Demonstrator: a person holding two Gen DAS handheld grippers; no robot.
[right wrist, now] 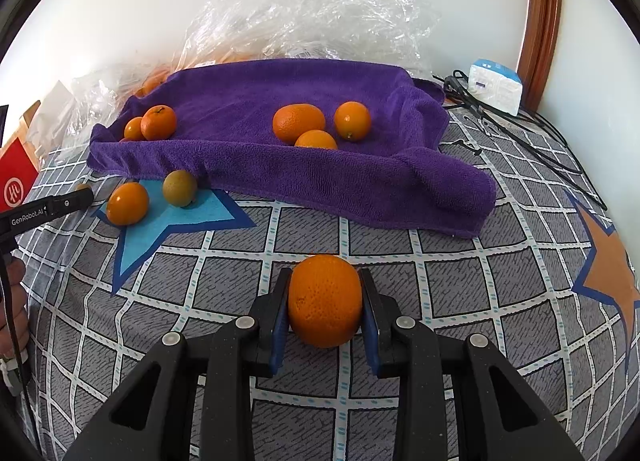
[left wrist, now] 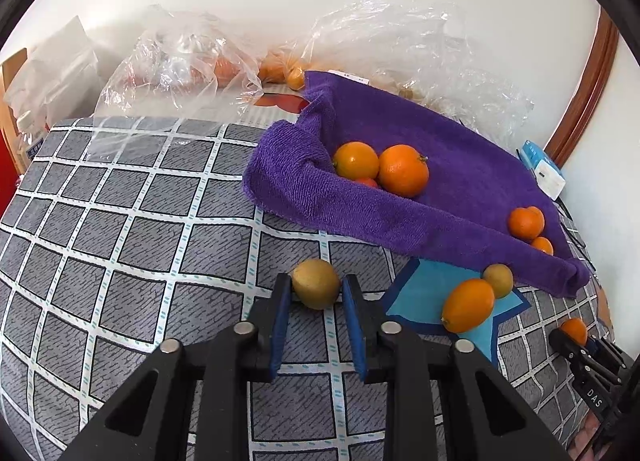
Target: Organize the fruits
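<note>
My left gripper [left wrist: 316, 285] is shut on a yellow-green fruit [left wrist: 315, 281] just above the grey checked cloth [left wrist: 140, 229]. An orange [right wrist: 325, 301] sits pinched between the blue pads of my right gripper [right wrist: 325, 293], which is shut on it; that gripper also shows low at the right of the left wrist view [left wrist: 576, 335]. A purple towel [right wrist: 280, 169] lies beyond, with several oranges on it in two clusters [right wrist: 298, 121] [right wrist: 158, 121]. In front of the towel, on a blue star patch [right wrist: 180, 221], rest an orange fruit [right wrist: 128, 203] and a yellow-green fruit [right wrist: 180, 187].
Crumpled clear plastic bags [right wrist: 312, 17] with more oranges lie behind the towel against the white wall. A white and blue box [right wrist: 496, 87] and black cables [right wrist: 520, 129] sit at the back right. A red box [right wrist: 16, 177] stands at the left edge. A hand [right wrist: 14, 301] holds the left tool.
</note>
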